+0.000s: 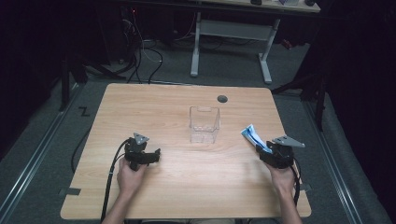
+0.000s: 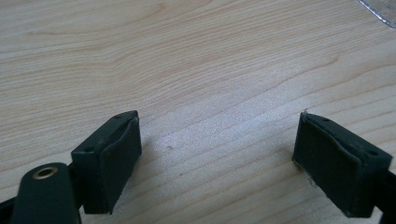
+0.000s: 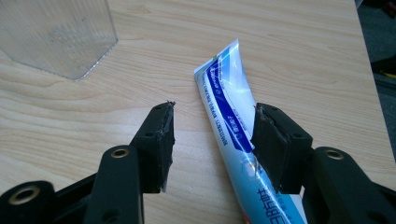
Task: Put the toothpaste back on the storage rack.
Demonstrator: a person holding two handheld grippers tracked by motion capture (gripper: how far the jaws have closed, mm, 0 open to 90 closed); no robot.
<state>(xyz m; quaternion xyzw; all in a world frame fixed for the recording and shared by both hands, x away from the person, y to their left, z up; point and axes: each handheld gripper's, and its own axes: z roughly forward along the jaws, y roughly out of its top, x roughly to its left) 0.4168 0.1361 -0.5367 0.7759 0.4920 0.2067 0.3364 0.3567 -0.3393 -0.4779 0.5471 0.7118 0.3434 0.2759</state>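
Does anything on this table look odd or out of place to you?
Nothing is spilled or broken. The one thing askew is the toothpaste tube: it lies slantwise between the right gripper's jaws, against one pad, with a clear gap to the other. The clear container stands upright and empty.

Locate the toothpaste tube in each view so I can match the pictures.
High view: toothpaste tube at the table's right edge, at the right tongs.
Left gripper view: not in it.
Right gripper view: centre-right, running from the middle to the bottom edge, against the right-hand jaw.
Shared landmark: clear plastic container.
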